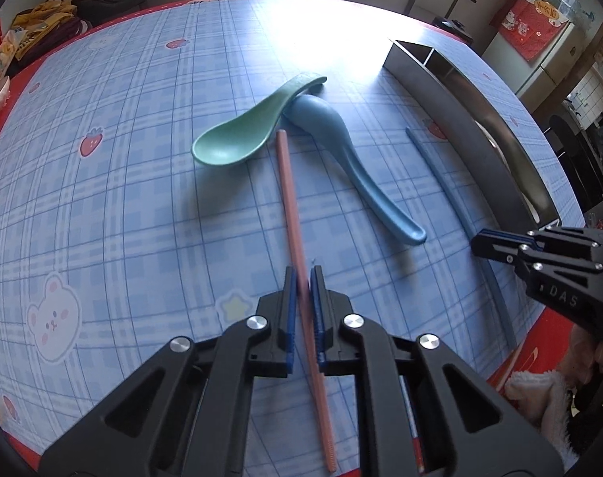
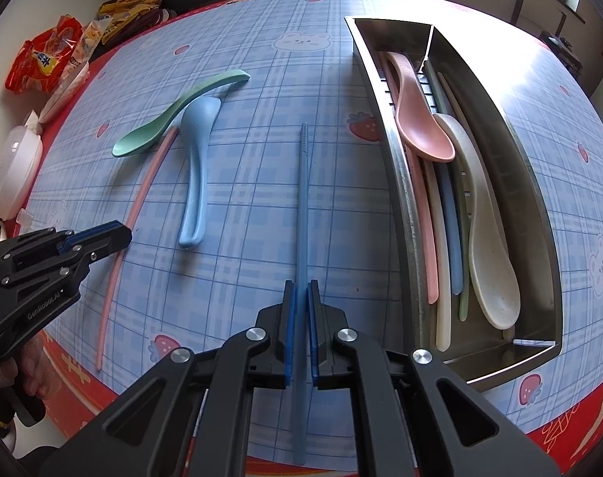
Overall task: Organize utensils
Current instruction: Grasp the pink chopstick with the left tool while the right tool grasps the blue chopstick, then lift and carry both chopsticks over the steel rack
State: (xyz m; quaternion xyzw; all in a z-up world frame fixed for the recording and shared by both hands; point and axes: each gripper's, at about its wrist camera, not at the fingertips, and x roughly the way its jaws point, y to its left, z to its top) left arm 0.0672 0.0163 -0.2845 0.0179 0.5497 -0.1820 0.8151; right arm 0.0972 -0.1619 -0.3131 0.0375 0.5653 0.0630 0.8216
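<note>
While clamped: slim ribbed pink chopstick (image 1: 291,214)

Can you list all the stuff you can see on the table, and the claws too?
green spoon: 1, green, on the tablecloth, its handle lying over the blue spoon
blue spoon: 1, light blue, on the tablecloth beside the green one
pink chopstick: 1, pink, between the left claw's fingers
blue chopstick: 1, blue, between the right claw's fingers
metal tray: 1, silver, right side of the table
pink spoon: 1, pink, in the tray
cream spoon: 1, cream, in the tray
chopsticks in tray: several, pink, cream, blue, green
snack bags: a few, red and yellow, far left edge
left claw: 1, black and blue
right claw: 1, black and blue
</note>
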